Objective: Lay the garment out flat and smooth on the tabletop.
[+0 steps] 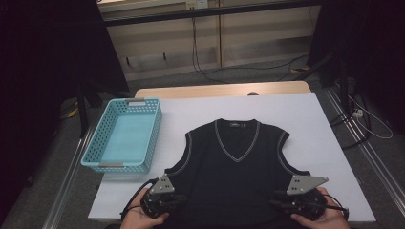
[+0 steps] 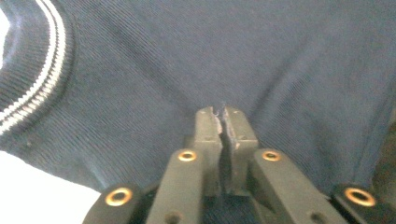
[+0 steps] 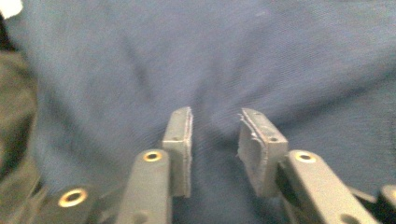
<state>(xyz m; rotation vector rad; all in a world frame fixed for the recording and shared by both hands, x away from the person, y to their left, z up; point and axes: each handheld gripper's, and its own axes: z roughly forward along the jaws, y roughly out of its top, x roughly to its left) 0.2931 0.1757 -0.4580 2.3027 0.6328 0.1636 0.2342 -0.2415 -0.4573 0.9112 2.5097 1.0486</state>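
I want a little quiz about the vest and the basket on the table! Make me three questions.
1. True or false: the blue basket sits on the vest.
2. Which hand-held gripper has its jaws apart: A) left hand-held gripper B) right hand-held gripper?
3. Fill in: the vest's neckline is shaped like the letter ___.

Key: 1 false, it stands beside the vest, apart from it. 2 B; the left one's jaws are pressed together at the fabric. 3 V.
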